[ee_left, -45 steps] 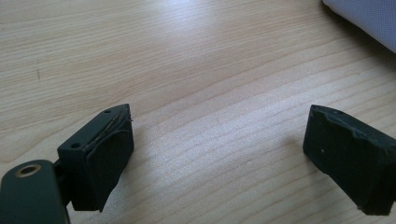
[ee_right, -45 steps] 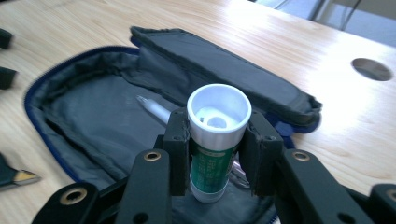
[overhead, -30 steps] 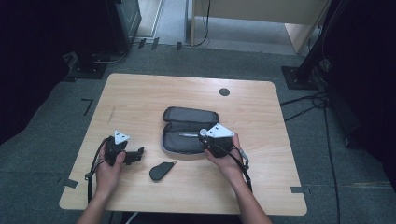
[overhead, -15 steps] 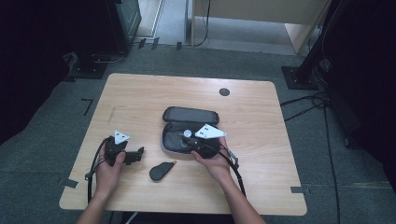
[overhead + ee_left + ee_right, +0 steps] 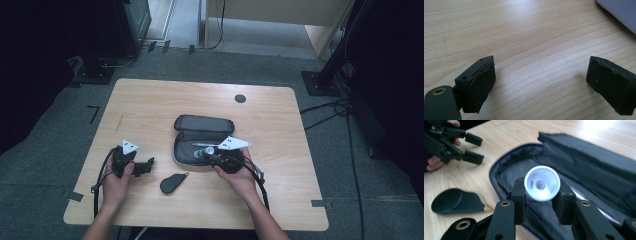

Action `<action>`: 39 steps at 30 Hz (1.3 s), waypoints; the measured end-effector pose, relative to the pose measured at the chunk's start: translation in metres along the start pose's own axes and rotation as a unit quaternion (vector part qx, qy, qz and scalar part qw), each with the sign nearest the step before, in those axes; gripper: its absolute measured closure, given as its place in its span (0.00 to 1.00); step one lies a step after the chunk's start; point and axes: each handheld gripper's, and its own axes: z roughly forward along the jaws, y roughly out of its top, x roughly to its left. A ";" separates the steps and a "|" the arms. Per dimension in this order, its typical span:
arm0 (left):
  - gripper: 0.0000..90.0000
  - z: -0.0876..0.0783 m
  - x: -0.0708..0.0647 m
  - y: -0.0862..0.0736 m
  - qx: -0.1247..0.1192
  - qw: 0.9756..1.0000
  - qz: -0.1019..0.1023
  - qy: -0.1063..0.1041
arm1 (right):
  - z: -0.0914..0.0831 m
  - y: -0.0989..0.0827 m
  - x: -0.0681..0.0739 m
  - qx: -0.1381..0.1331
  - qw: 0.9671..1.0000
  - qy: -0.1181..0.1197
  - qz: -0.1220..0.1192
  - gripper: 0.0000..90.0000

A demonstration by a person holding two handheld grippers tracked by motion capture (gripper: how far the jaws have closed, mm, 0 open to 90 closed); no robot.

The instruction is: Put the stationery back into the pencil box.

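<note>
Since a second ago the right gripper (image 5: 207, 156) has swung from the right of the open black case (image 5: 200, 137) to over its lower half, its jaws now pointing left. It clamps a small white funnel-shaped piece (image 5: 542, 183), held just above the case's grey lining in the right gripper view. At the case's near left lies a flat black teardrop-shaped object (image 5: 172, 183) on the desk (image 5: 150, 105). The left gripper (image 5: 148, 167) has stayed at the desk's near left, jaws spread wide with nothing between them, bare wood under them in the left gripper view. A dark round disc (image 5: 240, 98) sits near the desk's far edge.
</note>
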 end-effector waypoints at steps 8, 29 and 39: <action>0.10 0.000 0.000 0.000 0.000 1.000 0.000 0.000 | -0.011 -0.011 -0.014 0.026 0.999 0.006 0.019 0.70; 0.10 0.000 0.000 0.000 0.000 1.000 0.000 0.000 | -0.011 -0.014 -0.015 0.049 0.994 -0.100 -0.009 0.66; 0.10 0.000 0.000 0.000 0.000 1.000 0.000 0.000 | 0.004 -0.008 -0.014 0.065 0.990 -0.123 -0.028 0.60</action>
